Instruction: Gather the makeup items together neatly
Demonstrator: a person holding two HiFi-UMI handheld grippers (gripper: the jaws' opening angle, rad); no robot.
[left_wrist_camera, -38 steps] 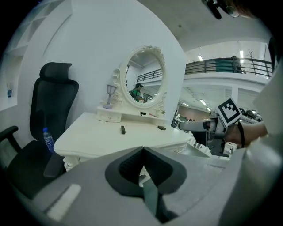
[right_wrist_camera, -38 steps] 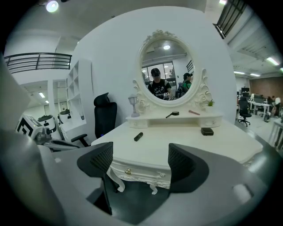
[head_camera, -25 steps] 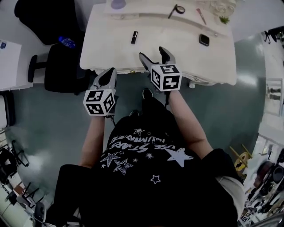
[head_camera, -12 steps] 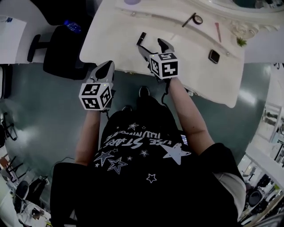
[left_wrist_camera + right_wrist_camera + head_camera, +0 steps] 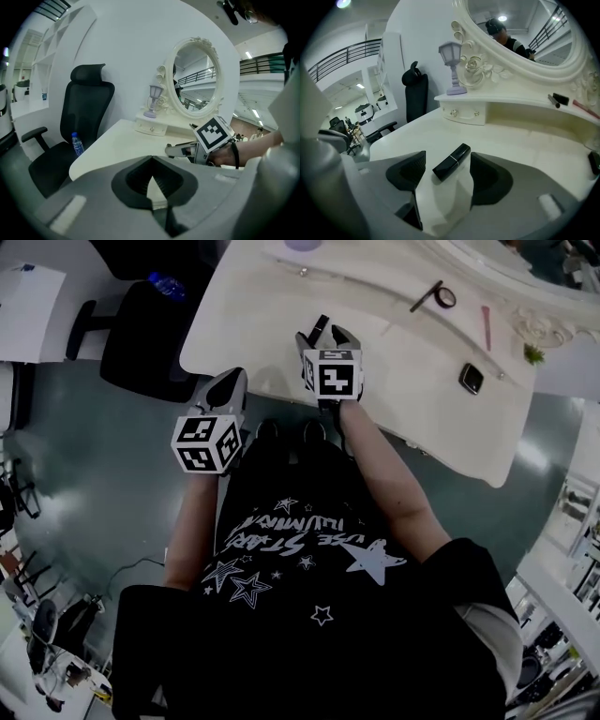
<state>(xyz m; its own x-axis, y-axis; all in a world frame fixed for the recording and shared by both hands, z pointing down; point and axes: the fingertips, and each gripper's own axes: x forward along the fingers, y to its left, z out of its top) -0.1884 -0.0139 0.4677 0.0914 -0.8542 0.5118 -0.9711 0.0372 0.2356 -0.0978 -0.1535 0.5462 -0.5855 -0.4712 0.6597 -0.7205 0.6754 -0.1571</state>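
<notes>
**Black lipstick** [image 5: 451,162]: lies flat on the white tabletop [image 5: 253,306], at centre frame in the right gripper view and angled up to the right. It sits between the two pads and neither pad presses on it.

**Right gripper** [image 5: 322,334]: upper centre of the head view, over the near tabletop edge. Its jaws stand fairly wide and have just been closing, one on each side of the lipstick.

**Left gripper** [image 5: 231,381]: left of centre, off the tabletop edge over the floor, well apart from the lipstick. Its jaws meet at the tips with nothing between them.

**Other items**: a dark compact [image 5: 472,379] and a pink pencil [image 5: 486,326] at the upper right, far from the lipstick.

**Background**: a black chair [image 5: 84,108] with a water bottle [image 5: 77,143] on its seat.
</notes>
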